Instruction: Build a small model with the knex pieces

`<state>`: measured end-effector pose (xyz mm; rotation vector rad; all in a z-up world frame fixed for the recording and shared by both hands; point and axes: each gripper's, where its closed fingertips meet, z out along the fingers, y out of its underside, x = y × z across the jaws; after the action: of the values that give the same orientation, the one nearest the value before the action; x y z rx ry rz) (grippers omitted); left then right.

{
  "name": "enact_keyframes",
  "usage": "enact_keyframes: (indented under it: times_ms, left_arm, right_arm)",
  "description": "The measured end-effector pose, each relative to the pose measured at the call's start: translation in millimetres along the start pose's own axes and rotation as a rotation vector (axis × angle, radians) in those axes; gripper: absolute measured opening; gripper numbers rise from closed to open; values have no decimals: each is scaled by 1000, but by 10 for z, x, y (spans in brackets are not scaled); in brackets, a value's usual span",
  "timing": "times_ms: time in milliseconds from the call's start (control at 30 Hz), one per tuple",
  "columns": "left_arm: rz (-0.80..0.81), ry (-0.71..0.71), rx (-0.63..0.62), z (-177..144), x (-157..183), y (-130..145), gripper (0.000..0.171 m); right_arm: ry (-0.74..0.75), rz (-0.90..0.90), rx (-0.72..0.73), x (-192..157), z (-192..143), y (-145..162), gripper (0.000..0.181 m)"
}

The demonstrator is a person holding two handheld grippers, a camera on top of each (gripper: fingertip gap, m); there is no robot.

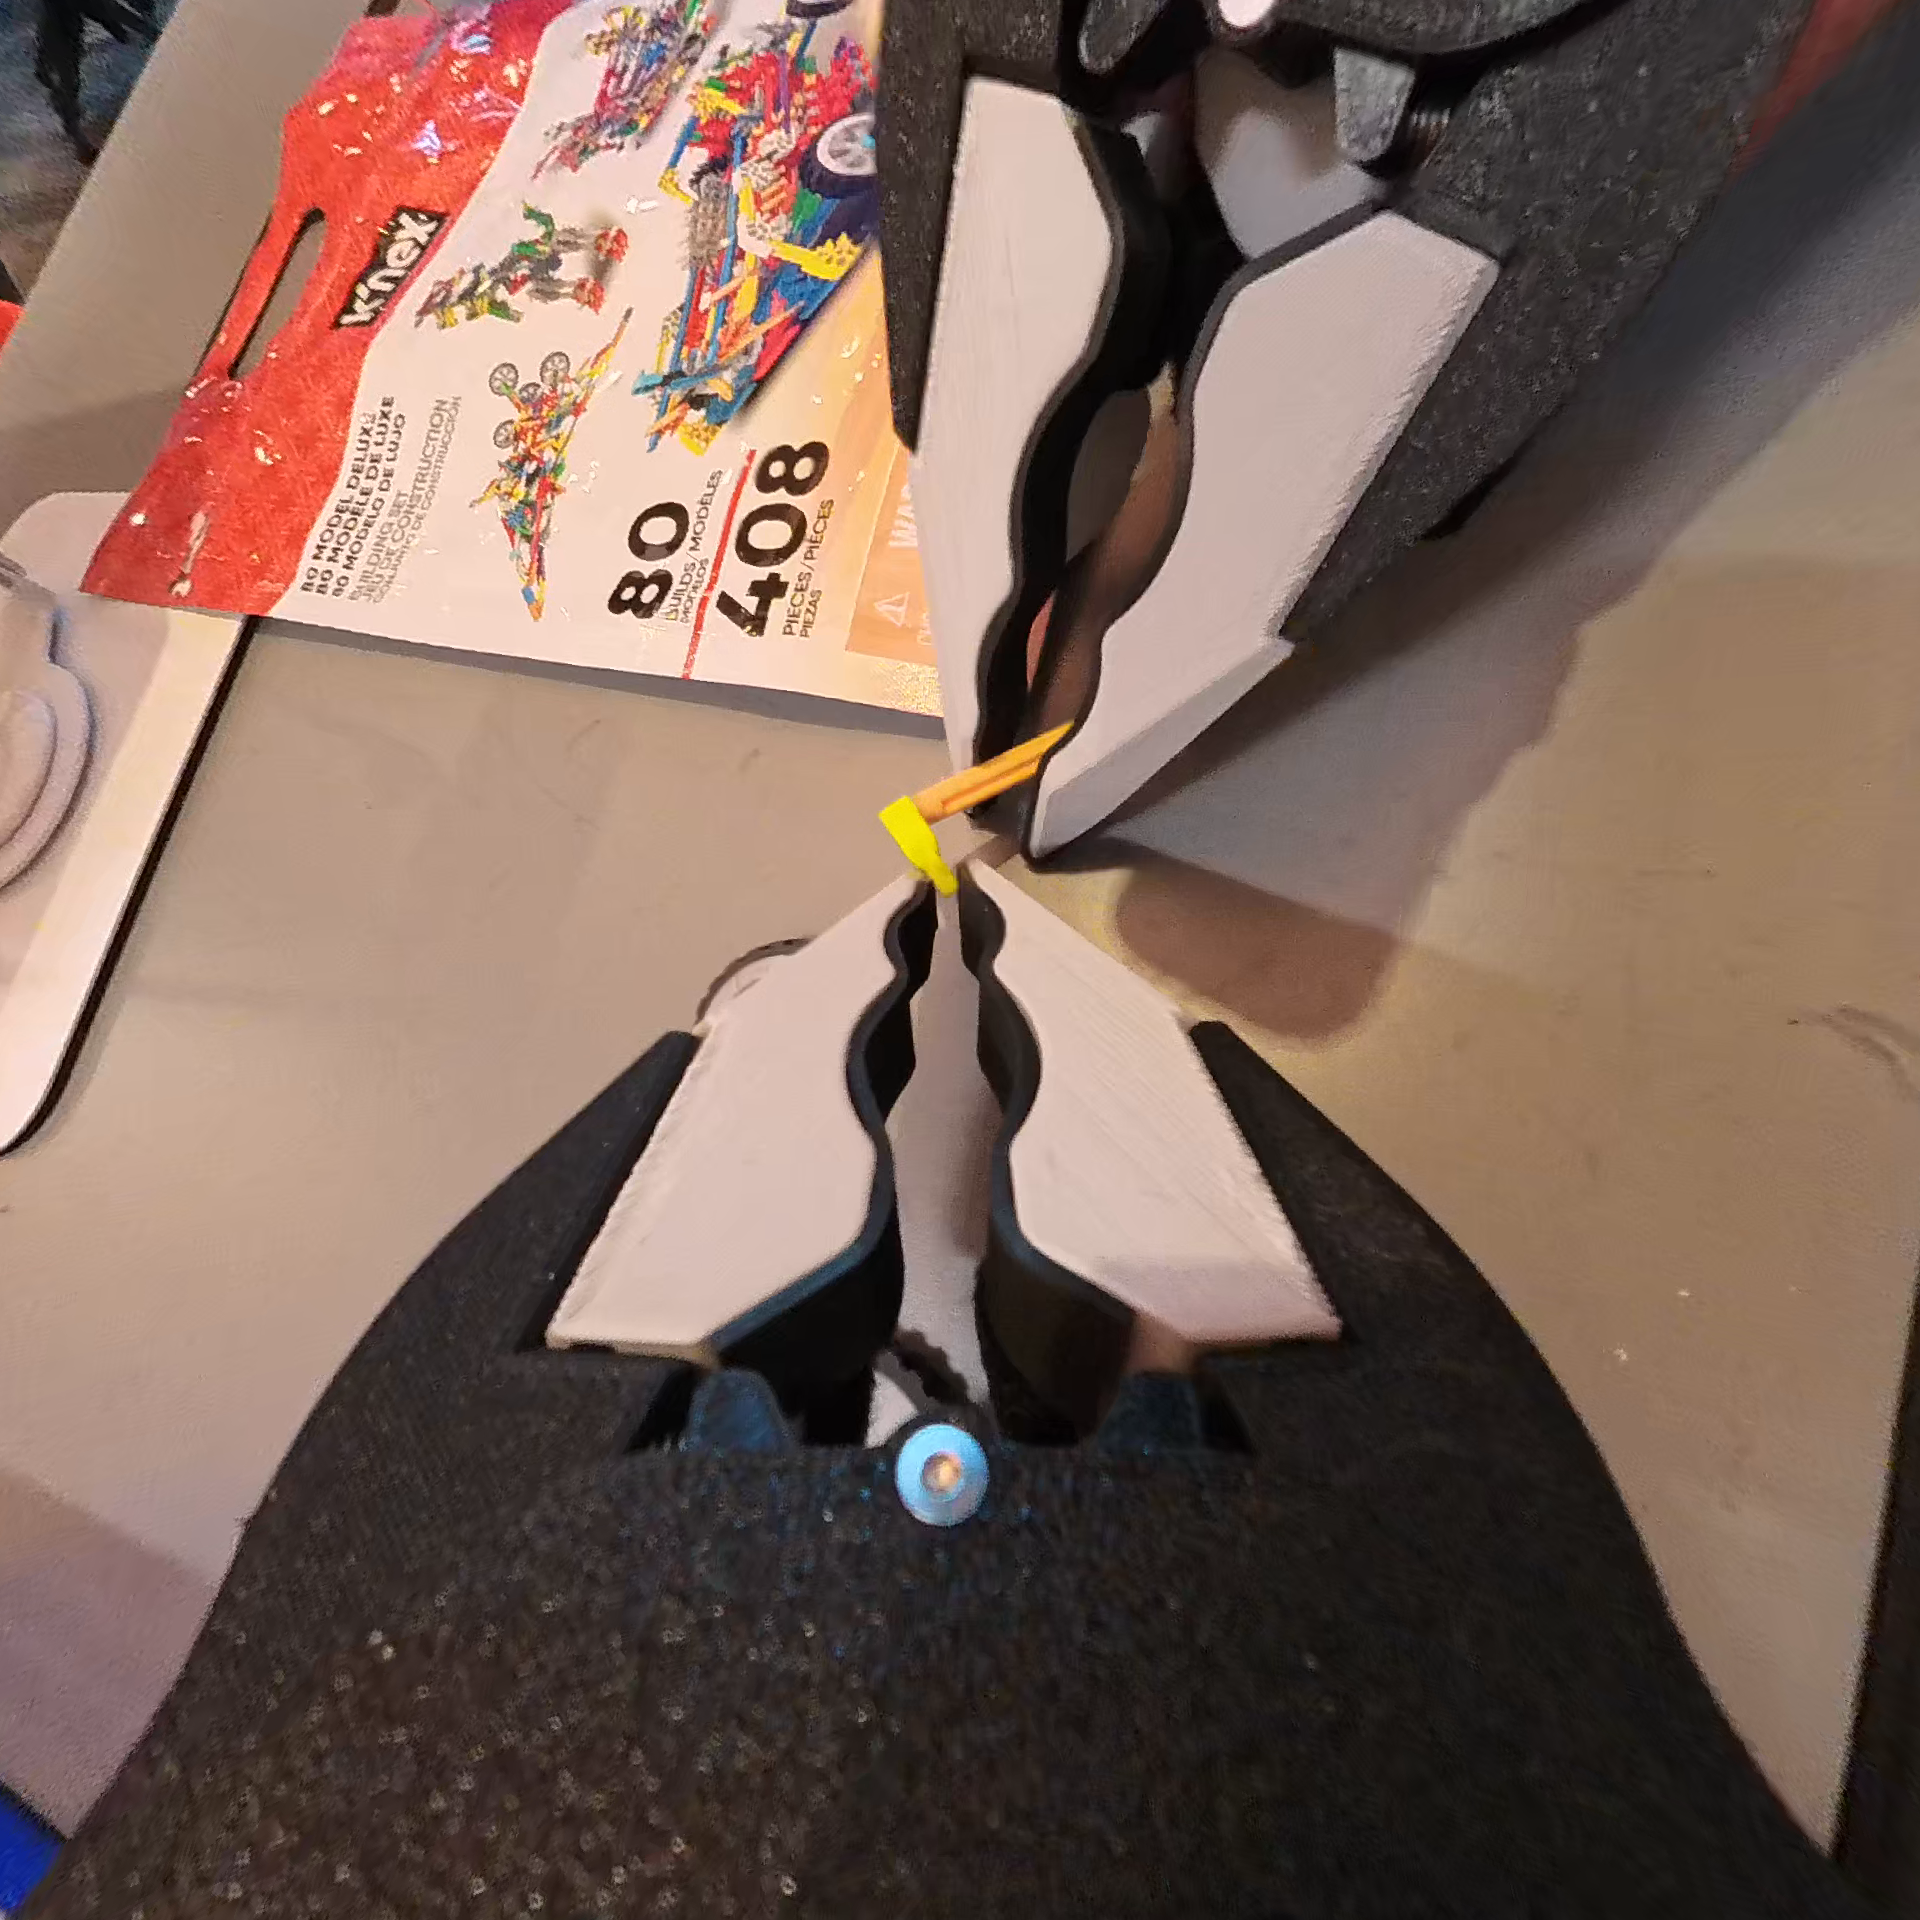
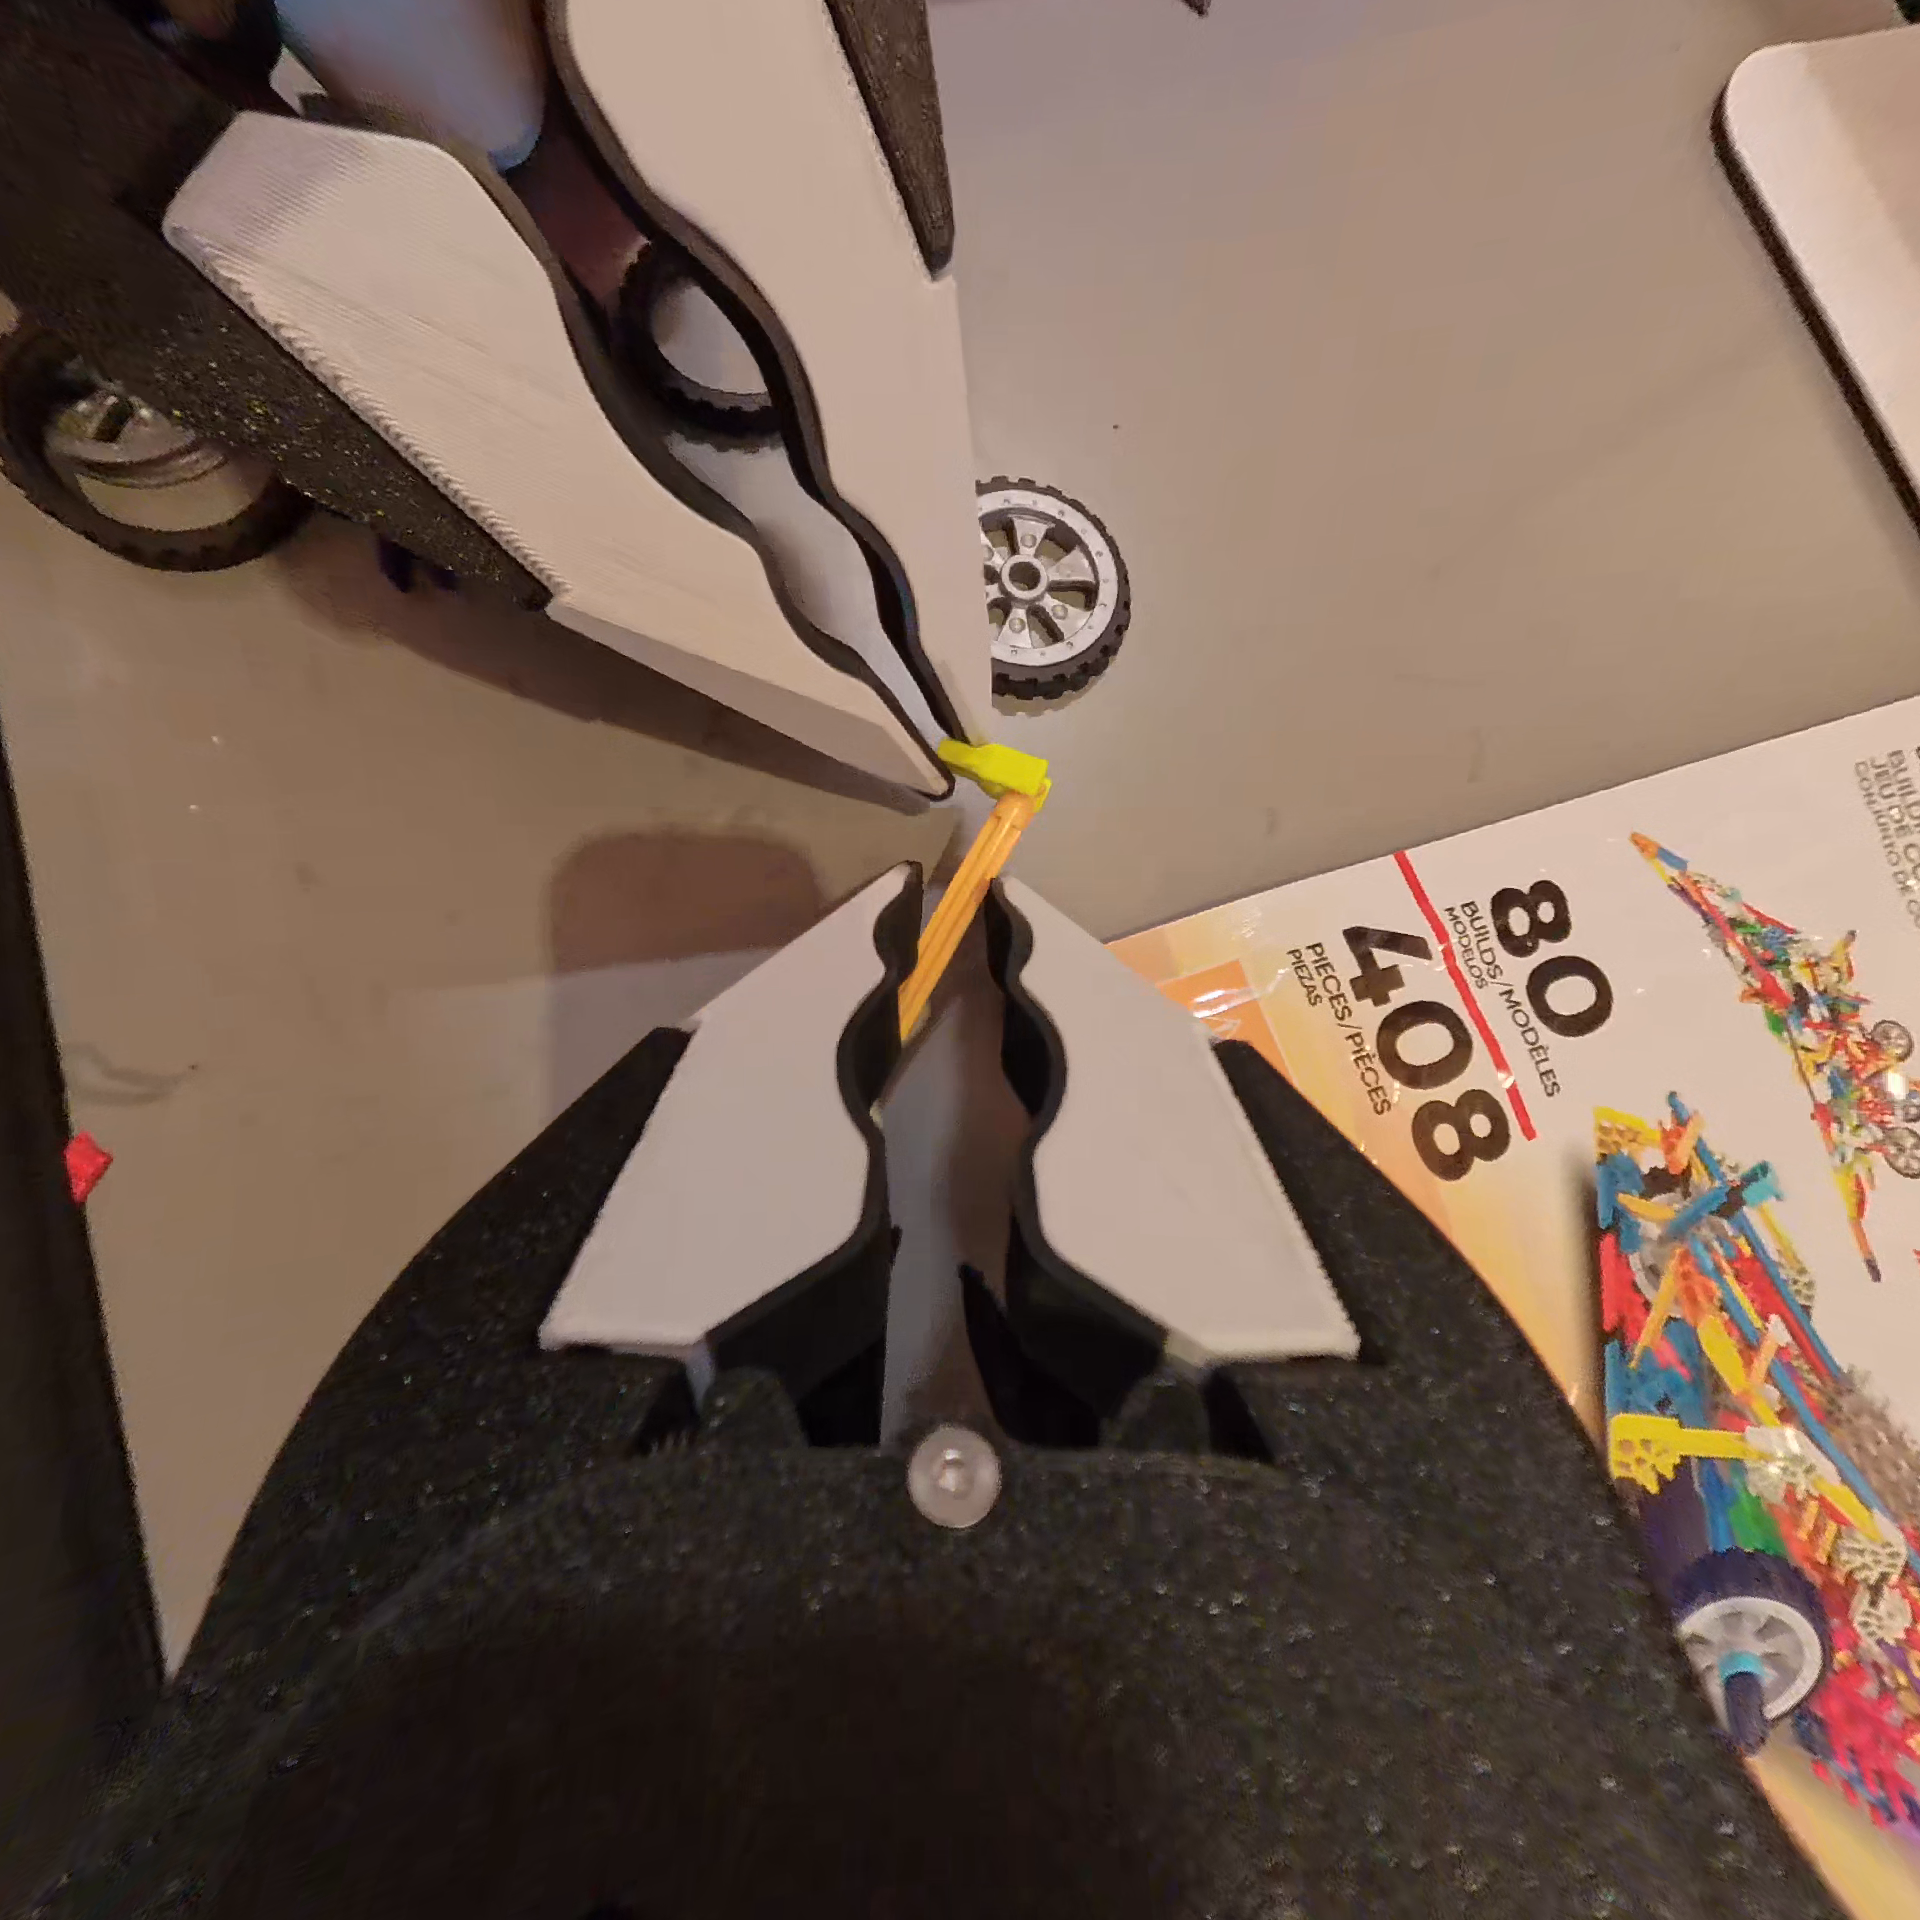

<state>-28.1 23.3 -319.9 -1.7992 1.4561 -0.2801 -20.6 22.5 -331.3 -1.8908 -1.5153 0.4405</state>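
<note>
Right now the two tools meet tip to tip above a grey worktop. The left tool has its fingers together on a small yellow connector, pinched at the very tips. The right tool, entering the left wrist view from 1 o'clock, has its fingers clamped on a thin orange rod, which runs up between them toward 12 o'clock. The rod's free end sits at the connector, touching it; whether it is fully snapped in cannot be told.

So both pieces are lifted off the worktop and brought together at one joint, and nothing else is attached to them.

Around them: a printed box with colourful model pictures lies flat at 11 o'clock in the left wrist view. In the right wrist view, a loose toy wheel with a silver hub lies at 12 o'clock just beyond the connector, a larger wheel sits at 10 o'clock, and a small red piece lies at 9 o'clock.
</note>
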Motion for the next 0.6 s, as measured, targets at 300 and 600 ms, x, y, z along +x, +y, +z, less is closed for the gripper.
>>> enact_keyframes:
  times_ms: [300, 600]
  left_arm:
    - [58, 15, -45, 59, 79, 79, 0]
    - [43, 106, -36, 2, 141, 92, 10]
  right_arm:
    - [25, -149, -25, -34, -19, 9, 4]
    - [51, -220, -45, -45, -19, 10, 4]
